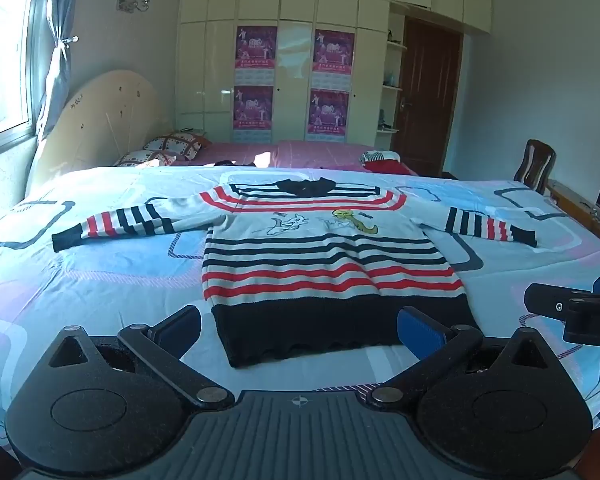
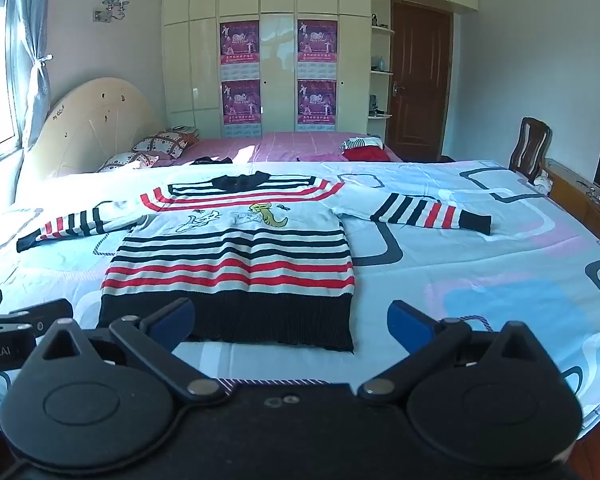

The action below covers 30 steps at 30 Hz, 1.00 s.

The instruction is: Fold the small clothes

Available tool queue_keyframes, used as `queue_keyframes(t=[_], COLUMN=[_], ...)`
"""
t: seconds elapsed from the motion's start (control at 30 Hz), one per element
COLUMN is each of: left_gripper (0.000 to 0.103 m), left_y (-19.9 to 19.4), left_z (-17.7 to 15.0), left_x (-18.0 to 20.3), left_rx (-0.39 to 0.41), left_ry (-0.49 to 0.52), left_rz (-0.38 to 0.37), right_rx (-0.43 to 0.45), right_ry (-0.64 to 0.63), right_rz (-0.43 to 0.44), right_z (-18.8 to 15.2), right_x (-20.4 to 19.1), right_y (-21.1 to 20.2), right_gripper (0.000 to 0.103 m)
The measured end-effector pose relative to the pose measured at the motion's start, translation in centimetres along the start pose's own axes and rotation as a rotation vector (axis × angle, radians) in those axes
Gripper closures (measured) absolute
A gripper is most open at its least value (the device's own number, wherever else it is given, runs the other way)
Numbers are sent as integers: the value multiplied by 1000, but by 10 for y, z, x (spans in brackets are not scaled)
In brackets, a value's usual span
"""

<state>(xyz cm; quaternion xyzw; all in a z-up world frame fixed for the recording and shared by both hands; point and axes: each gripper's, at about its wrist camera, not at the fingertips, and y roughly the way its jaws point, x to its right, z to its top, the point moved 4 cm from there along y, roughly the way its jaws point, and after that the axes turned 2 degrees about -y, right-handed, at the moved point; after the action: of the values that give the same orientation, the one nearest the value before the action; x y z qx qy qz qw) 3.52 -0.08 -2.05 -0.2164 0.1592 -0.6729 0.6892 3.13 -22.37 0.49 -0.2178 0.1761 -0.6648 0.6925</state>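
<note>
Bedroom, patterned bedsheet (image 1: 112, 276) under flat striped sweater (image 1: 324, 264).

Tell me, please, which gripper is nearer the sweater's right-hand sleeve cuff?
Right. The right gripper sits nearer that cuff; the left gripper faces the hem's middle, farther left.

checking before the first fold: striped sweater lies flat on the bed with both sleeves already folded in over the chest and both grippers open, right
Not quite. The sleeves are not folded in: the striped sweater lies flat on the bed with both sleeves spread straight out to the sides, as the left wrist view shows. The rest holds: the left gripper and the right gripper are both open, with nothing held.
</note>
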Motion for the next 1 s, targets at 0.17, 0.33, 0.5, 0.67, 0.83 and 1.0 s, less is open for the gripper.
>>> queue_keyframes(t=[0.17, 0.33, 0.5, 0.67, 0.83, 1.0], left_gripper=[0, 0, 0, 0, 0, 0], left_y=[4, 1, 0, 2, 1, 2], left_z=[1, -1, -3, -3, -3, -3], left_x=[-2, -1, 3, 2, 1, 1], left_rx=[-1, -4, -5, -13, -8, -8], left_ry=[1, -2, 2, -1, -1, 1], left_rz=[0, 1, -3, -3, -3, -2], right_rx=[-2, -6, -7, -11, -9, -9], right_ry=[1, -2, -1, -2, -3, -2], right_rz=[-2, -2, -4, -3, -1, 0], right_z=[0, 1, -1, -2, -1, -1], right_x=[-1, -1, 1, 1, 1, 1], right_y=[2, 2, 2, 2, 2, 1], right_gripper=[0, 0, 0, 0, 0, 0])
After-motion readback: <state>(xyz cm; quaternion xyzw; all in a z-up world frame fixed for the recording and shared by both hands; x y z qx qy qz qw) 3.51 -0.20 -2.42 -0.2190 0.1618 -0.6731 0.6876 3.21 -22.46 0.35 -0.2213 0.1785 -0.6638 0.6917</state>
